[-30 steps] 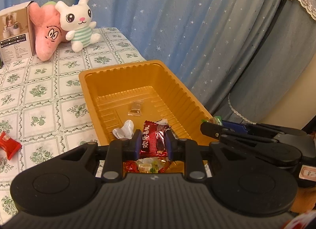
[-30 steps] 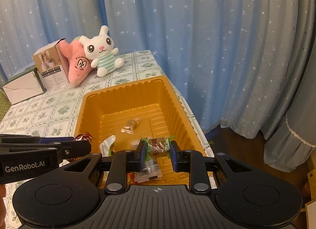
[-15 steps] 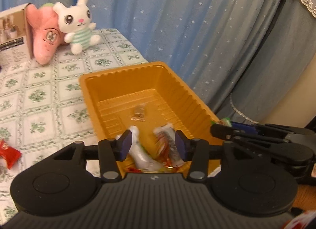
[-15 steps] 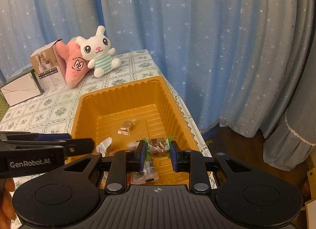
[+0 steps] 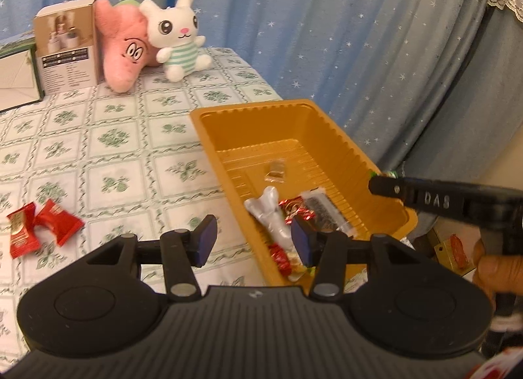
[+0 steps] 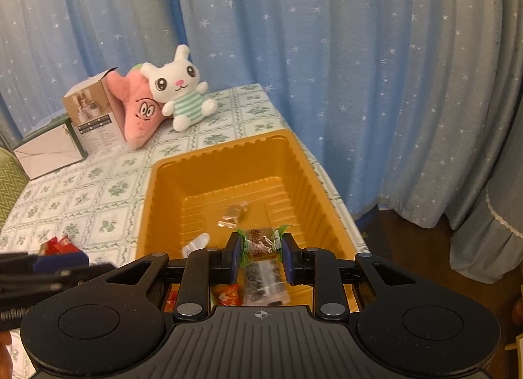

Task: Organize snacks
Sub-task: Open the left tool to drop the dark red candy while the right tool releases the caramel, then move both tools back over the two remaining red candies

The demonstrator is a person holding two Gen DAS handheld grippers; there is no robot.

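Left gripper [image 5: 253, 240]: your jaws are wide apart, holding nothing.
Right gripper [image 6: 260, 253]: you squeeze a green-ended candy [image 6: 260, 243] above the orange tray [image 6: 294, 156].
Red candies [image 5: 39, 227]: on the tablecloth, left of your empty gripper, the nearer one.

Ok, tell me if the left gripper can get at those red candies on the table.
Probably yes. The left gripper is open and holds nothing, and the two red candies lie apart from other things on bare tablecloth to its left, outside the tray. Nothing stands between them.
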